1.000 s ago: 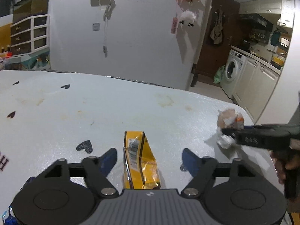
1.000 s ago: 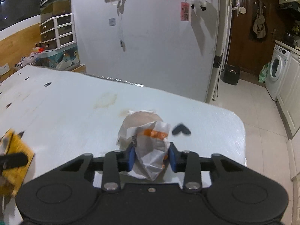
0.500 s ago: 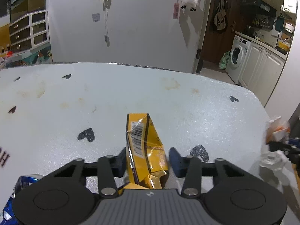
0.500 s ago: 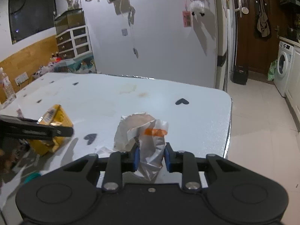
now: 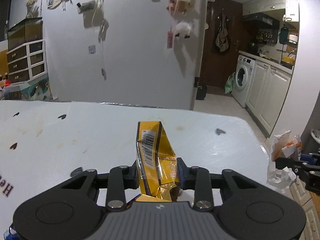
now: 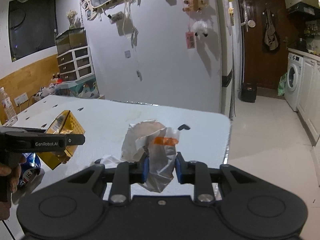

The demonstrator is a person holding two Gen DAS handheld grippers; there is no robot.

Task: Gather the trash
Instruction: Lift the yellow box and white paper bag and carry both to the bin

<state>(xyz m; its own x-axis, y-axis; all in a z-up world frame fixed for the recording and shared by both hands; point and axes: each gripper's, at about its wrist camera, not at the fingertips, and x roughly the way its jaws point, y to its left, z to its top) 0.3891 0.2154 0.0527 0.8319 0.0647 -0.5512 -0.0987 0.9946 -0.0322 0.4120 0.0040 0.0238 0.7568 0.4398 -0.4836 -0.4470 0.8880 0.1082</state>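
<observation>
Left gripper (image 5: 158, 172) clenched on a yellow pack (image 5: 155, 156): crumpled glossy foil, boxy at the far end, crushed flat between the fingers (image 5: 181, 171), white barcode panel facing up, black edge lines. Held clear above the table (image 5: 80, 138), tilted with its open end away. Right gripper (image 6: 161, 168) clenched on a paper wrapper (image 6: 154, 146): thin, creased white paper with a greyish dome-shaped fold at the back, an orange band across the front, a loose pointed tail hanging below the blue pads (image 6: 145, 170). Also lifted off the table, near its right edge. From the left view, same wrapper off to the right, past the table's corner. Table white, matte, faintly grainy, rounded corner, scattered black heart prints, several brownish stains. Crushed blue can (image 6: 30, 170) low at the left, partly hidden behind the left gripper and a hand (image 6: 12, 174). Clear plastic bottle (image 6: 8, 106) at the far left edge. Behind: pale partition hung with small ornaments and strings, a drawer unit (image 6: 74, 62), dark wooden door, white washing machine (image 6: 293, 80) beside white cabinets, pale tiled floor.
</observation>
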